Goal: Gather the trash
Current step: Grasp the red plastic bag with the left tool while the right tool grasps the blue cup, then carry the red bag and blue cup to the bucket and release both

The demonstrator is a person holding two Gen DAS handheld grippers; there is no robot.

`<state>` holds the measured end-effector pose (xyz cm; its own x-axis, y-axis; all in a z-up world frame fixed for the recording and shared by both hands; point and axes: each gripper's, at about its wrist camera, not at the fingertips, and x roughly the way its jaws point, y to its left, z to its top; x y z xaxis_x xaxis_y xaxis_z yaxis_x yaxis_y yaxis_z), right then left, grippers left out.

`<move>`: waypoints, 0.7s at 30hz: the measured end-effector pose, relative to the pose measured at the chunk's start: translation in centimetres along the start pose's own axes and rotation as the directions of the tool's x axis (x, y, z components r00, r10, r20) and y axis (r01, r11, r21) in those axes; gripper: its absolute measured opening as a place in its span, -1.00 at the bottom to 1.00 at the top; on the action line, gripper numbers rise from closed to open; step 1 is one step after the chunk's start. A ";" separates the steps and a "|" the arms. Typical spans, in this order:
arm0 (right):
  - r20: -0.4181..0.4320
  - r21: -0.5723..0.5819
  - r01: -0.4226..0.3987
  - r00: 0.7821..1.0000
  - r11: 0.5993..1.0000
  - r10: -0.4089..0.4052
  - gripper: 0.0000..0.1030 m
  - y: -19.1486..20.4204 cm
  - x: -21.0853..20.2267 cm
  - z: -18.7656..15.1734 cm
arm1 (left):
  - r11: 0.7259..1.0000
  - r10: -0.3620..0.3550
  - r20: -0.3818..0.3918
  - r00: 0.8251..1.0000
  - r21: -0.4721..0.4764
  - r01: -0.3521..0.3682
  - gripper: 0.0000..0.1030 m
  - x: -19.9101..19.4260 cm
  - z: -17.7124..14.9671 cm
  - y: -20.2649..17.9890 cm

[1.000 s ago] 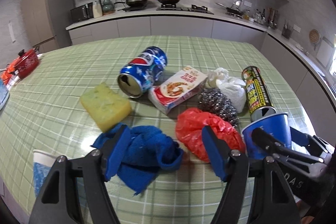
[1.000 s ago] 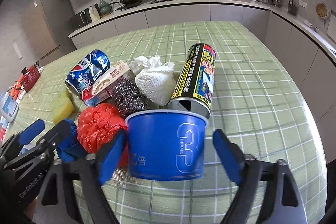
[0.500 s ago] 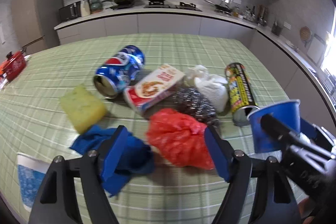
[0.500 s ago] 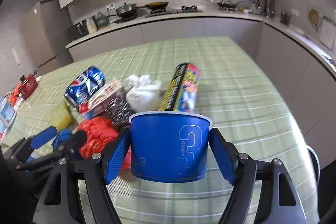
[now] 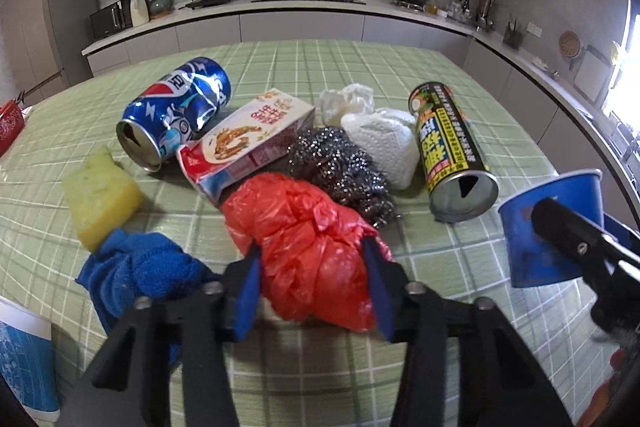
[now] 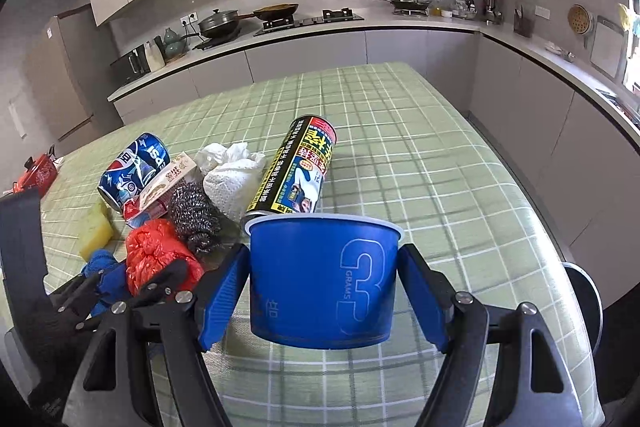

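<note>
Red bag [image 5: 308,247] between closing left tongs [image 5: 312,287]; right tongs [image 6: 322,291] grip blue cup [image 6: 320,279].

Red bag [image 5: 308,239]: thin crinkled plastic, glossy. Blue cup [image 6: 322,279]: smooth coated paper, slight sheen. Scourer [image 5: 340,167]: coiled steel wool, shiny, rough. Both cans [image 5: 176,111] [image 5: 450,147]: printed metal, glossy. Blue cloth [image 5: 140,267]: fuzzy terry, matt. Sponge [image 5: 100,195]: porous foam. Tablecloth [image 5: 360,67]: smooth, wipe-clean sheen.
</note>
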<state>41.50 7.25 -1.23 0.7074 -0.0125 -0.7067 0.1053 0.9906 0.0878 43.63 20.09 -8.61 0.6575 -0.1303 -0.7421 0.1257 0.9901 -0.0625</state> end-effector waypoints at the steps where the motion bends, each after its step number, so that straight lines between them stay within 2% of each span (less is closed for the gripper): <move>1: 0.001 -0.001 -0.002 1.000 1.000 0.002 0.51 0.0 0.0 0.1 | 1.000 -0.005 0.004 1.000 -0.005 0.005 -0.20 -0.2 0.0 0.0; 5: 0.008 -0.006 -0.008 1.000 1.000 0.008 0.51 -0.2 -0.3 0.1 | 1.000 -0.007 0.045 0.999 -0.008 0.007 -0.27 -1.9 0.4 -0.1; 11: 0.033 -0.022 -0.024 0.999 0.999 0.025 0.51 -0.9 -1.8 0.4 | 1.000 0.006 0.118 0.993 -0.019 -0.003 -0.28 -5.1 0.8 -1.0; 21: 0.070 -0.037 -0.039 0.997 0.999 0.041 0.51 -4.2 -5.3 -0.3 | 1.000 0.009 0.182 0.983 -0.014 -0.006 -0.28 -8.9 -0.6 -5.2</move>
<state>37.08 3.21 1.90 0.7584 0.0187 -0.6516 0.0518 0.9947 0.0889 36.71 16.17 -2.12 0.7826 -0.1291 -0.6091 0.1113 0.9915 -0.0671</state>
